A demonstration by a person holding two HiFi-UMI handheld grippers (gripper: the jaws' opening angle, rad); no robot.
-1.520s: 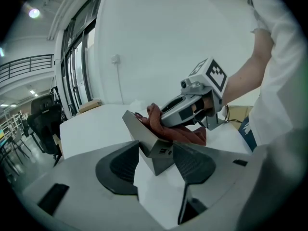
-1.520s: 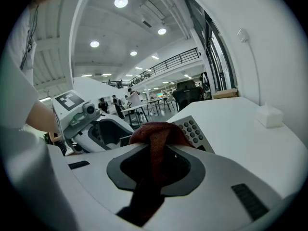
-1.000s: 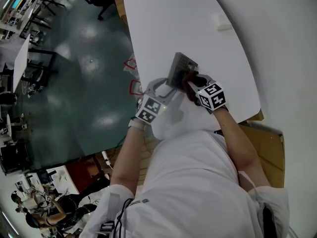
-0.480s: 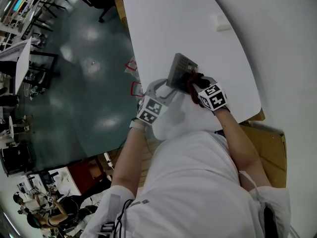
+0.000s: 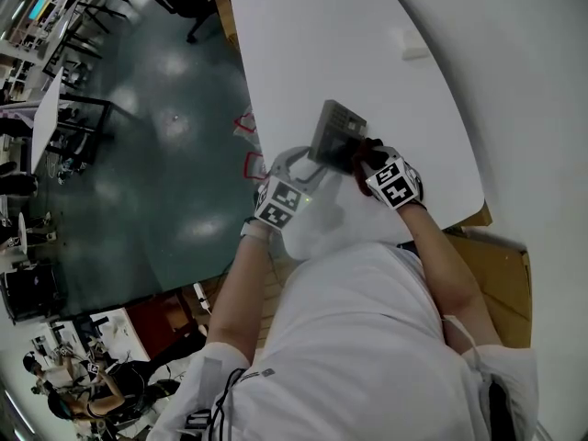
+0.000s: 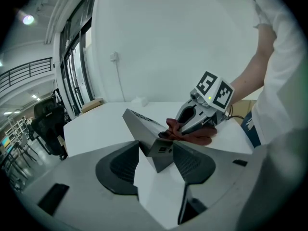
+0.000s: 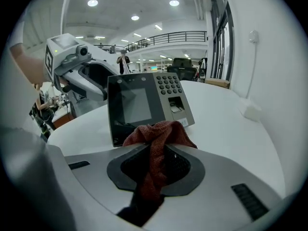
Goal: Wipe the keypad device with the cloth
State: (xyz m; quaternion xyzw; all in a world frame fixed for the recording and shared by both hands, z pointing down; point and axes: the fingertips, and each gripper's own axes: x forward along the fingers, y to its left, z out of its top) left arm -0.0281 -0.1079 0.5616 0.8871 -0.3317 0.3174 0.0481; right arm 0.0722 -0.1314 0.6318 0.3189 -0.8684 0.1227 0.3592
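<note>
While the left tool (image 6: 156, 160) is clamped on a lower back corner of the keypad device (image 7: 144, 102), holding it steeply tilted over the surface (image 7: 226, 129), the right tool (image 7: 156, 165) has its jaws closed on the cloth (image 7: 159, 134), whose bunched front end juts out just past the jaw tips. The device stands straight ahead of the right tool with its face turned toward it. The cloth meets the bottom edge of that face, below the screen, and from the left tool's side it looks pressed against the casing. I judge the wipe to be under way but at its low end: the screen, the keys and the reader all lie above the cloth and look left to cover, though no view shows which parts are already clean. The device is a grey wedge-shaped terminal with a dark screen on the side nearer the left tool, a block of small round keys at the upper far side, a recessed reader window beneath them and a small white label at the bottom. The cloth is rust-red terry, soft and crumpled.
</note>
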